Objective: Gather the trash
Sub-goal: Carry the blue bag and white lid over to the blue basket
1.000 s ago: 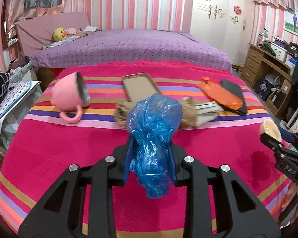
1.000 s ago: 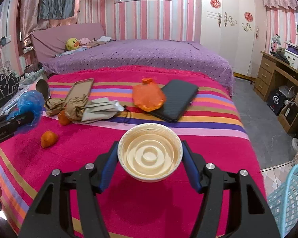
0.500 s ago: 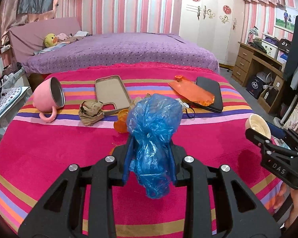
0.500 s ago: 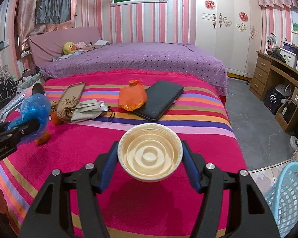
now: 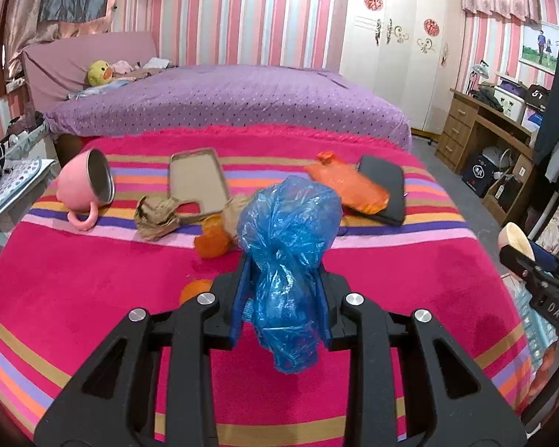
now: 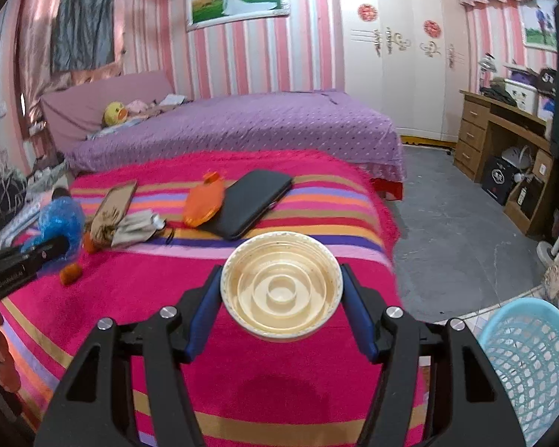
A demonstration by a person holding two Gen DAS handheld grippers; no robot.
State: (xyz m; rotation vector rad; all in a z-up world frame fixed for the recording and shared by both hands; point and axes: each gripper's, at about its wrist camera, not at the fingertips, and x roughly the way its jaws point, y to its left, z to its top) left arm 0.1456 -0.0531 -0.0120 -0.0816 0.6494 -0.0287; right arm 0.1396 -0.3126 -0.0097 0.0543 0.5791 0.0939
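Observation:
My left gripper is shut on a crumpled blue plastic bag, held above the striped pink blanket. My right gripper is shut on a cream paper bowl, held above the blanket's near right part. A light blue mesh basket stands on the floor at the lower right of the right wrist view. On the blanket lie an orange plastic bag, crumpled brown paper and two orange peel pieces.
A pink mug lies on its side at the left. A phone case and a black pouch lie on the blanket. A purple bed is behind. A wooden desk stands at the right.
Both grippers have pulled back and turned right with their loads held. The basket has come further into the right wrist view, and more of the blanket shows.

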